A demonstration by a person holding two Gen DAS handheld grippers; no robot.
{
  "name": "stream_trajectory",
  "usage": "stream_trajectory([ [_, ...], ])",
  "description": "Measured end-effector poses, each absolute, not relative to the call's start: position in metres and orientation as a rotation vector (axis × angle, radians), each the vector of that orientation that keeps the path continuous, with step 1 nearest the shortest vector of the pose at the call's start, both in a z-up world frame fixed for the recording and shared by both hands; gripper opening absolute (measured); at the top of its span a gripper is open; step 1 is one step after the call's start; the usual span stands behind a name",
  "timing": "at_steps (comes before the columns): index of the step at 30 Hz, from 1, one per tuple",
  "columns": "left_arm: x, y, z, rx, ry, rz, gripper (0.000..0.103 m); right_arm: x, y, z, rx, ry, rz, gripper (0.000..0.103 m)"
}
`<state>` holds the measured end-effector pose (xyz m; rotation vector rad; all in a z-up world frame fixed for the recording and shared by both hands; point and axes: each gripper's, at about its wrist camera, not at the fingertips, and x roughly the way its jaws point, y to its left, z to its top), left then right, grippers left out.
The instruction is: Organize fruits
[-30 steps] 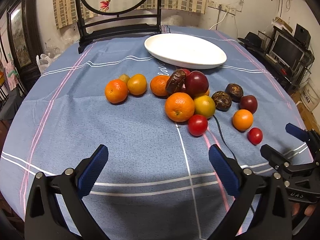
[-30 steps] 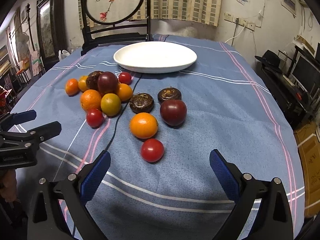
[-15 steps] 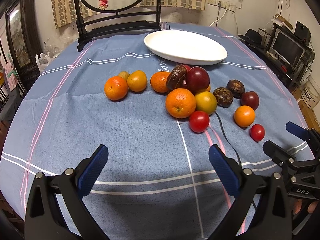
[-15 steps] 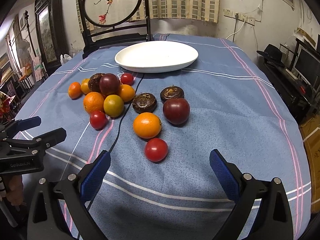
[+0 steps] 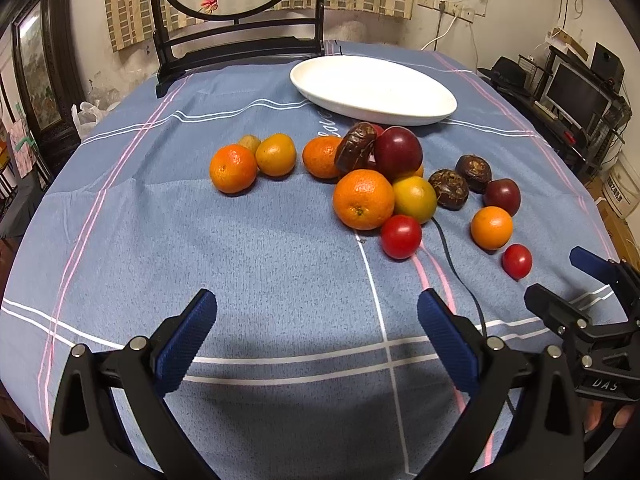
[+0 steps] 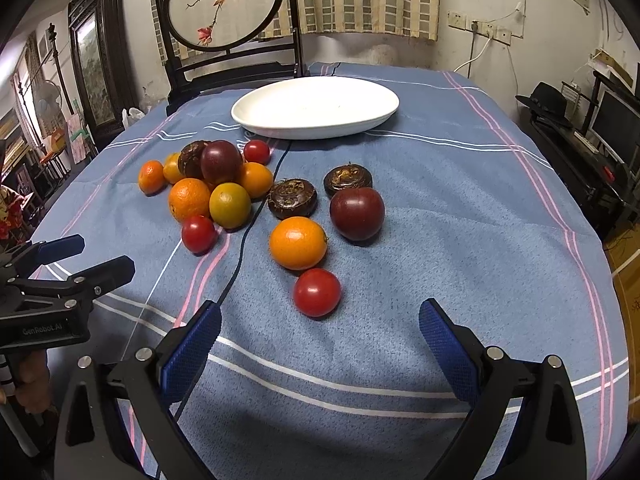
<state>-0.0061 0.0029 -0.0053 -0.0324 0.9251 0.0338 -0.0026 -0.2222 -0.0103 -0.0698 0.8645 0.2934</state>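
Several fruits lie loose on the blue tablecloth in front of an empty white plate [image 5: 372, 88] [image 6: 316, 108]. A big orange [image 5: 363, 199] sits mid-cluster with a red tomato [image 5: 401, 237] just before it. In the right wrist view a small red tomato [image 6: 317, 292] lies nearest, with an orange [image 6: 298, 243] and a dark purple fruit [image 6: 357, 213] behind it. My left gripper [image 5: 316, 336] is open and empty, short of the fruits. My right gripper [image 6: 320, 344] is open and empty, just short of the small tomato.
A thin black cable [image 6: 248, 232] runs across the cloth from the plate toward me. A dark wooden chair [image 5: 236, 48] stands behind the table's far edge. Shelves with a monitor [image 5: 576, 92] stand to the right of the table.
Both grippers have crept forward toward the fruits, which now sit nearer in view. Both stay open. No fruit has moved.
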Motion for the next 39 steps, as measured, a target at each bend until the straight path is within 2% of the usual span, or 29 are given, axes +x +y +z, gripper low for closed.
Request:
stream_trajectory([
  [39,-0.009,0.015,-0.011,-0.064,0.932,0.043,0.099,-0.001,-0.219,-0.017,-0.116,0.883,0.282,0.098],
])
